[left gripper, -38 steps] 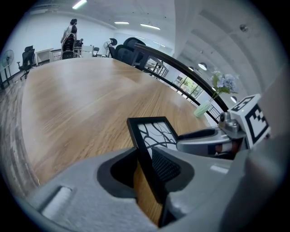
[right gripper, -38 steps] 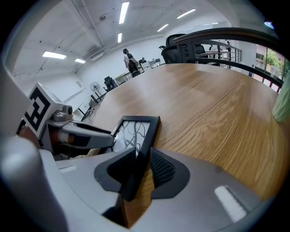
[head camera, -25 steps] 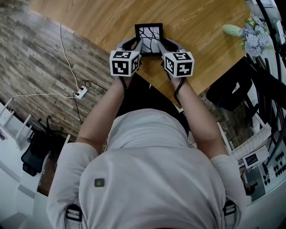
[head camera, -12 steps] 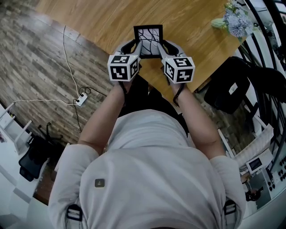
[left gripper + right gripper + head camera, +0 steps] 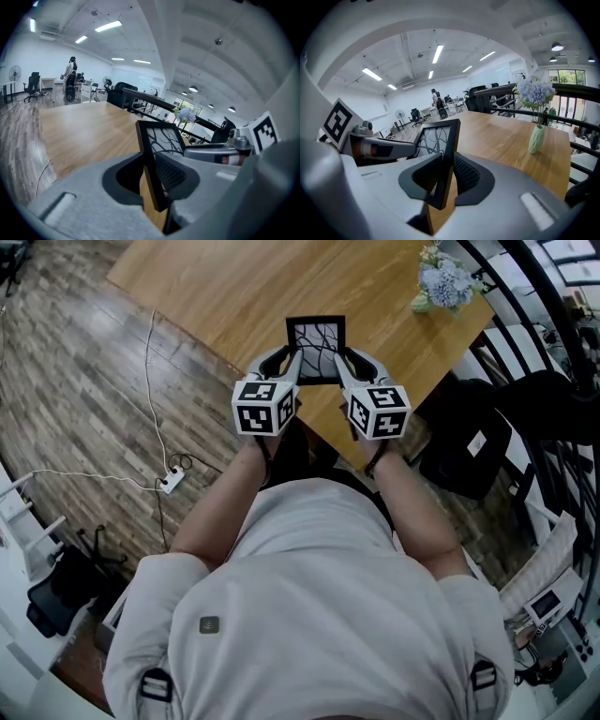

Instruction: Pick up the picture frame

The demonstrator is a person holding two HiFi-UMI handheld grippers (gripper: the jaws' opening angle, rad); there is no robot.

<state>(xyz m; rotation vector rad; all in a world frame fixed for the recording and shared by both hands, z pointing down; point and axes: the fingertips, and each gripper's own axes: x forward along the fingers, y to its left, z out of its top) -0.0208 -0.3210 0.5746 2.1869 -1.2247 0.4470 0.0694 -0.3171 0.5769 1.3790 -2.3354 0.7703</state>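
Observation:
A black picture frame (image 5: 315,341) with a branch drawing hangs above the wooden table (image 5: 216,296), held between both grippers. My left gripper (image 5: 292,362) clamps the frame's left edge; its jaws are closing with that edge (image 5: 149,154) between the pads. My right gripper (image 5: 341,362) is shut on the right edge (image 5: 449,154). In the left gripper view the frame (image 5: 161,143) stands upright in the left gripper (image 5: 154,180), with the right gripper's body beyond it. In the right gripper view the frame (image 5: 436,140) rises from the right gripper (image 5: 444,178).
A pale green vase of blue flowers (image 5: 448,277) stands near the table's far right corner and also shows in the right gripper view (image 5: 536,133). A black chair (image 5: 469,442) sits right of the table. A white cable and power strip (image 5: 171,484) lie on the floor at left.
Both grippers have risen together with the picture frame in them. The table and floor now look farther below, and the vase has slid left in the head view.

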